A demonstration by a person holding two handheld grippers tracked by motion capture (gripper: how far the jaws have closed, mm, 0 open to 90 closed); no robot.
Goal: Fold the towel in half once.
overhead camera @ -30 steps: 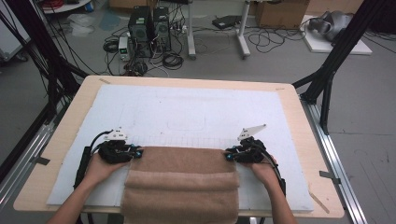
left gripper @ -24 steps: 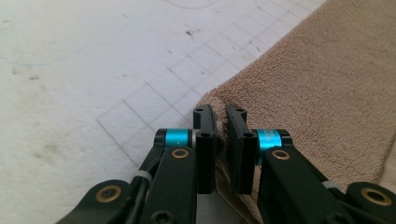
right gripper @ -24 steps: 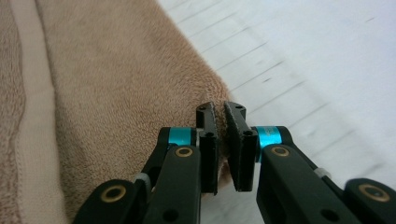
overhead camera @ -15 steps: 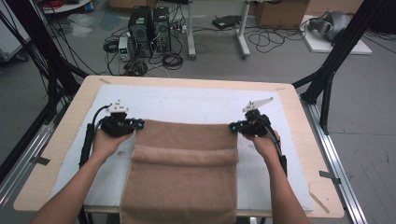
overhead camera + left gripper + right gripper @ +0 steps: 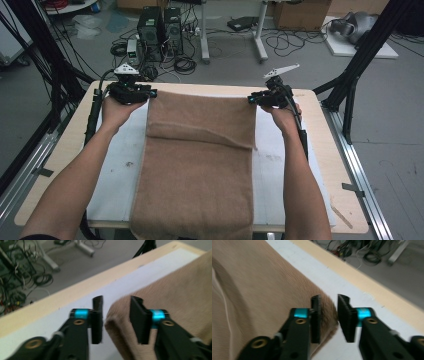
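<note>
1. Your brown towel (image 5: 200,165) is soft, matt cloth with a fine ribbed pile.
2. Under the towel, the white sheet (image 5: 117,170) looks smooth, matt, paper-like.
3. Around that sheet, the table (image 5: 70,150) rim is pale, smooth wood.
4. Beside the towel's corners, your left gripper (image 5: 116,317) and right gripper (image 5: 329,317) show matt black plastic with glossy blue bands.

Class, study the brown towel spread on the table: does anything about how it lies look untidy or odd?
Yes. The brown terry towel has a slanting crease across its upper part, where a layer overlaps unevenly, and its near end hangs over the edge of the wooden table.
</note>
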